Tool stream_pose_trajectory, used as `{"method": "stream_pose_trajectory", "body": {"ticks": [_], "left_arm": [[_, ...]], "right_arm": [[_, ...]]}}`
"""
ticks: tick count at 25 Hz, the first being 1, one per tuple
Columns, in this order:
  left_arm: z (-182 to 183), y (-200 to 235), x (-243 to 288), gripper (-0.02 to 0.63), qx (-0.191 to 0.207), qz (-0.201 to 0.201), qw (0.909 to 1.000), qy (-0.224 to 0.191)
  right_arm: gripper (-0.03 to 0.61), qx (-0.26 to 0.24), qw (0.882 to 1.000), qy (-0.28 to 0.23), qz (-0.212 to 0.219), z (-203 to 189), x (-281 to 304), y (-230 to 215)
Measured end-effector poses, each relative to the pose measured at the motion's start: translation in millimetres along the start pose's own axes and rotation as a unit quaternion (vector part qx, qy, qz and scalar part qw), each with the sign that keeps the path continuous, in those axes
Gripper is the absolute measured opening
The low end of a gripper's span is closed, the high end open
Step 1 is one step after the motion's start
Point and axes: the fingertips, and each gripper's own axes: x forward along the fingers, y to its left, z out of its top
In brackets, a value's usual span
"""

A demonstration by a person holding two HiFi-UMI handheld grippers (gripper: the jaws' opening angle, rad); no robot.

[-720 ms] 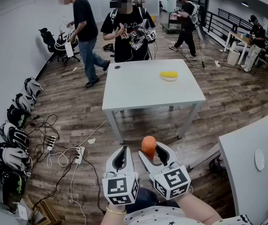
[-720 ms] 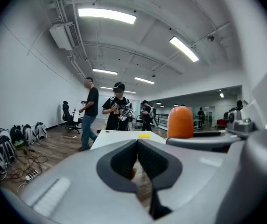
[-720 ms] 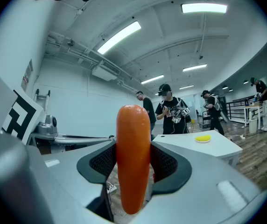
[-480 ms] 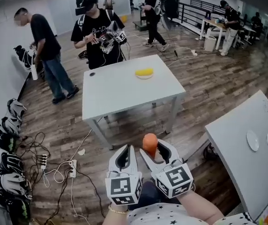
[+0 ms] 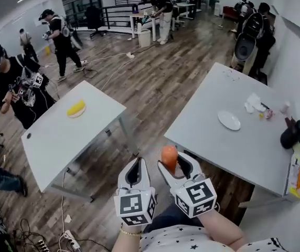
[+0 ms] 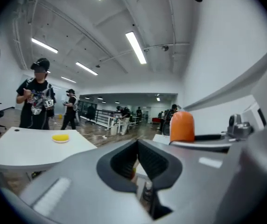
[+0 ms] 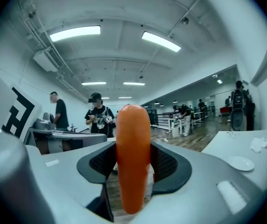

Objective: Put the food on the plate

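Observation:
An orange carrot-like piece of food (image 5: 169, 156) stands upright between the jaws of my right gripper (image 5: 172, 161), which is shut on it. In the right gripper view the food (image 7: 132, 153) fills the gap between the dark pads (image 7: 167, 163). My left gripper (image 5: 134, 165) sits just left of it, jaws together and holding nothing; its view shows the pads (image 6: 154, 160) meeting and the food (image 6: 182, 126) off to the right. A small white plate (image 5: 228, 120) lies on the grey table (image 5: 213, 135) ahead and to the right; the plate (image 7: 241, 163) also shows in the right gripper view.
Crumpled tissue (image 5: 255, 102), a dark object (image 5: 289, 133) and an orange packet (image 5: 298, 178) lie on the plate's table. A second table (image 5: 61, 140) to the left carries a yellow item (image 5: 76, 108). Several people stand around. Cables (image 5: 66, 238) trail on the floor.
The head view has swung from the table with the yellow item round to the table with the plate. Both grippers keep their pose, the right still shut on the orange food.

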Motion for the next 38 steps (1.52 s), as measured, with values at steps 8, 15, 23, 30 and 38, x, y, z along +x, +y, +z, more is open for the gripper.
{"method": "stream_pose_trajectory", "body": {"ticks": [8, 15, 23, 30, 38], "left_arm": [[-7, -120, 121, 0.008, 0.017, -0.134, 0.9909, 0.005], [-20, -201, 208, 0.008, 0.021, -0.199, 0.9794, 0.024], [-33, -270, 286, 0.008, 0.03, -0.235, 0.9708, 0.036], [-64, -297, 348, 0.008, 0.04, -0.245, 0.9669, 0.058], [-104, -308, 373, 0.008, 0.039, -0.246, 0.9626, 0.105]], "right_arm": [[0.219, 0.017, 0.989, -0.008, -0.148, -6, -29, -156], [0.219, 0.034, 0.975, -0.002, -0.217, -18, -37, -266], [0.219, 0.03, 0.969, 0.059, -0.24, -43, -40, -381], [0.219, -0.021, 0.959, 0.212, -0.188, -98, -13, -483], [0.219, -0.07, 0.904, 0.418, -0.064, -187, 36, -544]]}}
